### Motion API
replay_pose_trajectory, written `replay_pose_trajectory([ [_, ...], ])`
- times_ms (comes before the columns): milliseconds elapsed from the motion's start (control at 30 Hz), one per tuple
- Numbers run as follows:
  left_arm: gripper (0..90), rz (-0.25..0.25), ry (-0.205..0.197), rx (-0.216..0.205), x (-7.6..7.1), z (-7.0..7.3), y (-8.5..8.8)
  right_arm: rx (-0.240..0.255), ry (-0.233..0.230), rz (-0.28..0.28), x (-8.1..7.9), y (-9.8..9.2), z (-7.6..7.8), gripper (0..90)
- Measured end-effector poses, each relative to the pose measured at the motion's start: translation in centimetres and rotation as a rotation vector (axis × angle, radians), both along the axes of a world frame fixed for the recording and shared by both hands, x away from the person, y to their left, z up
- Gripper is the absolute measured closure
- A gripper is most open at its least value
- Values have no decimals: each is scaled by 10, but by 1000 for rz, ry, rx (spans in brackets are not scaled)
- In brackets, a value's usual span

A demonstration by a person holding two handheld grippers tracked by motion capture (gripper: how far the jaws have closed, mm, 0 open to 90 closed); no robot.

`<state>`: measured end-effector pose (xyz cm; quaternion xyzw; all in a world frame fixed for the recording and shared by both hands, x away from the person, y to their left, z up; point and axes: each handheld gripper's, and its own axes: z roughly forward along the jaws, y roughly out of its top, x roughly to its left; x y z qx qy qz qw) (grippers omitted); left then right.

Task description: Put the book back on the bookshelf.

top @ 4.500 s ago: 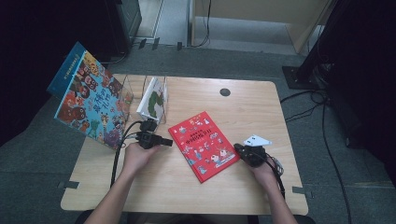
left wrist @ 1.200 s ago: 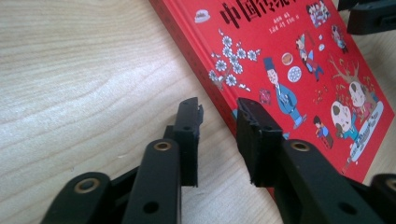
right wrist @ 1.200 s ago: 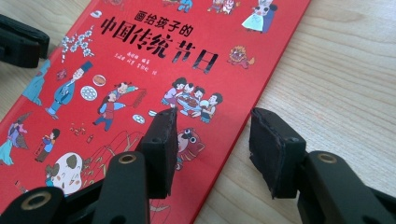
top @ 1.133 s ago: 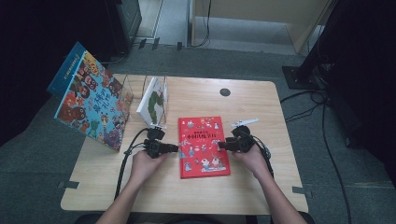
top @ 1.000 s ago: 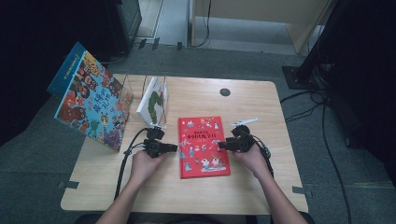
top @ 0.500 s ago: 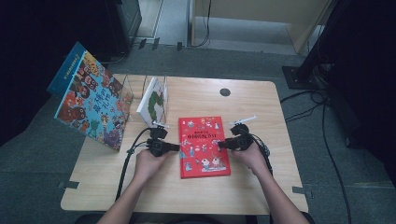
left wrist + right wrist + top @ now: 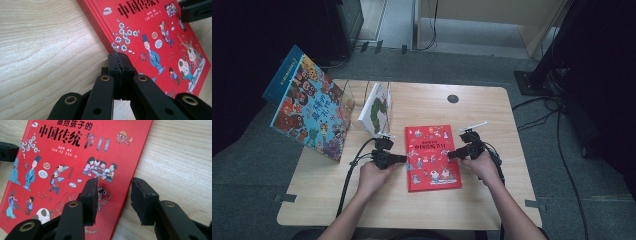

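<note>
A red picture book (image 7: 432, 157) lies flat on the wooden table (image 7: 492, 200), cover up. My left gripper (image 7: 404, 159) is at the book's left edge. In the left gripper view its jaws (image 7: 117, 58) are pressed together with nothing between them, their tips at the edge of the cover (image 7: 150, 32). My right gripper (image 7: 451, 154) is at the book's right edge. Its jaws (image 7: 113, 183) have just been closing but still stand apart, one over the cover (image 7: 62, 157) and one over bare wood. The edge lies under the gap, and the pads grip nothing.
A large colourful book (image 7: 309, 112) leans at the table's left edge. A white book with a green picture (image 7: 377, 107) stands in a clear rack behind the left hand. A black grommet (image 7: 453, 98) sits at the back. Cables trail from both grippers.
The red book lay askew several seconds ago and now lies square to the table. Over the last second the left gripper edged in to the book's left edge. The right hand stayed put.
</note>
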<state>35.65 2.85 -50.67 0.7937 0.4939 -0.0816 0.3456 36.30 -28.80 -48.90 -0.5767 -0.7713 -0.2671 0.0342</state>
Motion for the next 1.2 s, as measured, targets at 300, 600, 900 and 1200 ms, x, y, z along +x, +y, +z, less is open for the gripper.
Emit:
replay_pose_trajectory([
  [300, 900, 8, -1, -5, -1, 0, 0, 51, 57, -42, 4, -4, -1, 583],
  [600, 900, 1, -7, -13, -1, -1, 1, 81, 63, -36, 3, -7, 3, 591],
  [900, 900, 2, -6, -16, -1, -2, 1, 99, 0, 24, -1, -2, 31, 593],
  [1200, 900, 9, 4, -21, -3, -2, 1, 89, -40, 79, 3, 5, 56, 627],
])
